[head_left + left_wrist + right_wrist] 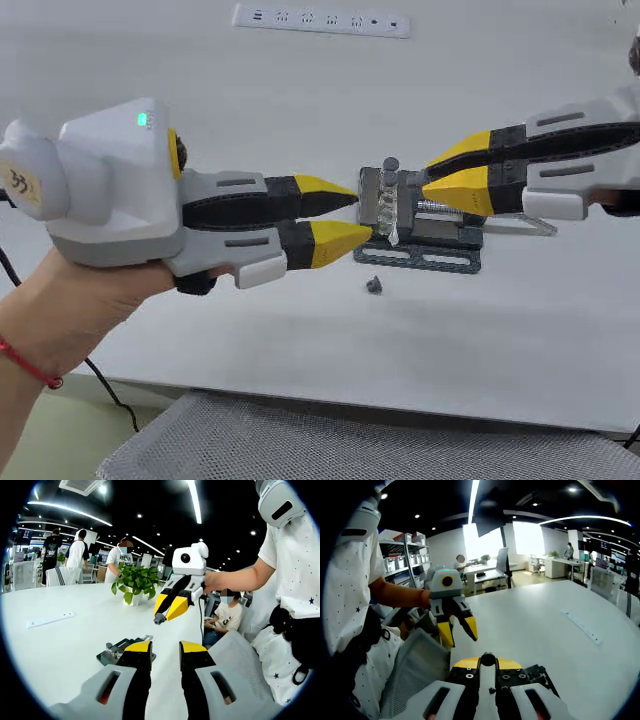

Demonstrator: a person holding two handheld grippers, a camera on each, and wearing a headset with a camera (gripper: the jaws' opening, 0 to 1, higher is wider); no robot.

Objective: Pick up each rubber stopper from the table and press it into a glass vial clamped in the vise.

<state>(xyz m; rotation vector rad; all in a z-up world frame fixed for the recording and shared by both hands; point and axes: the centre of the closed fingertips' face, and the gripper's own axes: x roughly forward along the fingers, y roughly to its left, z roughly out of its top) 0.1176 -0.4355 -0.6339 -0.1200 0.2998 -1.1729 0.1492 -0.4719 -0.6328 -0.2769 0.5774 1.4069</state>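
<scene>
Here, vials (385, 210) in vise (430, 258), one seemingly stoppered, right tongs (428, 174) pinching stopper (488, 658)

Wide white bench (300, 120) here, with a white power strip (320, 20) lying at its far edge. A grey mesh chair (350, 440) sits at the near side. Overhead there's a dark ceiling (150, 510) with long light strips (194, 500) glowing. A potted plant (134, 582) stands on the bench top. Bright windows (485, 540) are way off, storage shelves (400, 560) near them.

The white table (200, 120) carries a dark vise (420, 258) near its middle. One small rubber stopper (374, 286) lies just in front of it, and a white power strip (320, 20) lies farther back.
</scene>
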